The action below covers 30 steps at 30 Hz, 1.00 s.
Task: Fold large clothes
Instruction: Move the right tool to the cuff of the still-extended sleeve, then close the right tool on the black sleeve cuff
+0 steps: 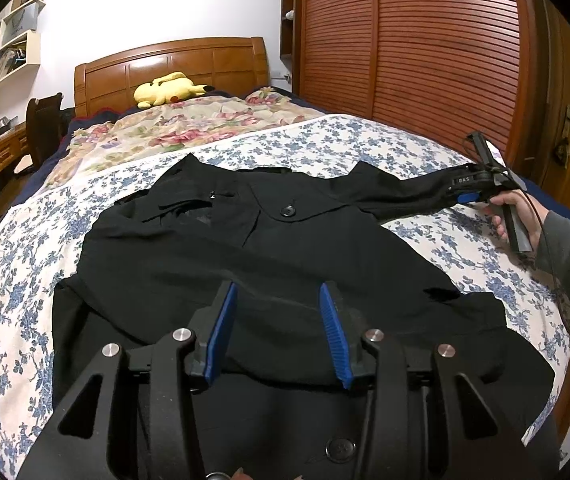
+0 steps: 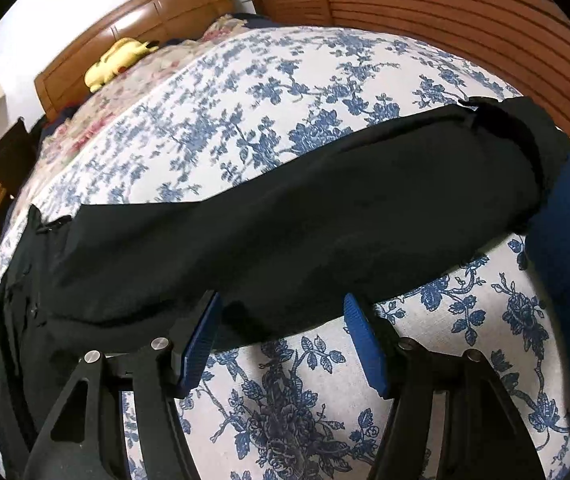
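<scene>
Black coat [image 1: 213, 256] lay spread flat on the blue-flowered sheet [image 1: 325, 140], one sleeve [image 2: 285, 216] stretched out to the right.

Hovered over the coat's near hem with the left gripper [image 1: 279, 332], tilted downward, blue pads parted with only loose cloth under them. Reached to the far right with the right gripper [image 2: 285, 340], gripped by a bare hand [image 1: 513, 208] below a grey cuff, angled steeply down at the sleeve's near edge, jaws spread wide, clamping nothing.
</scene>
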Each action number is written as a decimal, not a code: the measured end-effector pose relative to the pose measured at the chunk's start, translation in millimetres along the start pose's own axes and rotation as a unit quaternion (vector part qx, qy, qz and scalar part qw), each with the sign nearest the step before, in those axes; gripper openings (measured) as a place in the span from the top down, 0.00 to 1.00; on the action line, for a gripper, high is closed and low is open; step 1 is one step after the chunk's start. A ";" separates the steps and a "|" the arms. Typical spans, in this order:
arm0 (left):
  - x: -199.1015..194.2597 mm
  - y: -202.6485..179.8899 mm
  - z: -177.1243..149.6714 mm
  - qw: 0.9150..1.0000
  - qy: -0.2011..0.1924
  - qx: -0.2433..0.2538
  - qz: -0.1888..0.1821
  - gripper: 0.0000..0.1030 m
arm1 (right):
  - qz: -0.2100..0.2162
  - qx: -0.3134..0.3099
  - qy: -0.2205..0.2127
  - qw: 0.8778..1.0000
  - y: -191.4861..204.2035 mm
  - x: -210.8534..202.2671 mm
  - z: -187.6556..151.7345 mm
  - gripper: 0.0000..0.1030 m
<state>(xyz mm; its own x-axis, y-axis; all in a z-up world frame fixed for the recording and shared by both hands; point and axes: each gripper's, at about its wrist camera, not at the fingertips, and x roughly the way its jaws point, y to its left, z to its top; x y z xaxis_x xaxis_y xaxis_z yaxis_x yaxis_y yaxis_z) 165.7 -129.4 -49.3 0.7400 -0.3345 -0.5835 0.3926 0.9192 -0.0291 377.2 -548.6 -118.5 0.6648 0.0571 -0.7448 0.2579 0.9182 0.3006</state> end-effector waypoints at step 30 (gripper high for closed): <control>4.7 3.9 -3.8 1.000 0.017 -0.001 0.008 0.56 | 0.035 0.065 -0.013 0.997 -14.0 10.0 9.2 0.64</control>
<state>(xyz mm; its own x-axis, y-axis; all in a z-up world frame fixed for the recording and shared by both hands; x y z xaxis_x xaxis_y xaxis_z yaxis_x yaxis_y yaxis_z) 168.7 -126.6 -55.2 0.7276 -0.3130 -0.6105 0.3800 0.9247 -0.0212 386.6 -564.5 -124.7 0.7027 0.1076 -0.7033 0.2979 0.8532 0.4281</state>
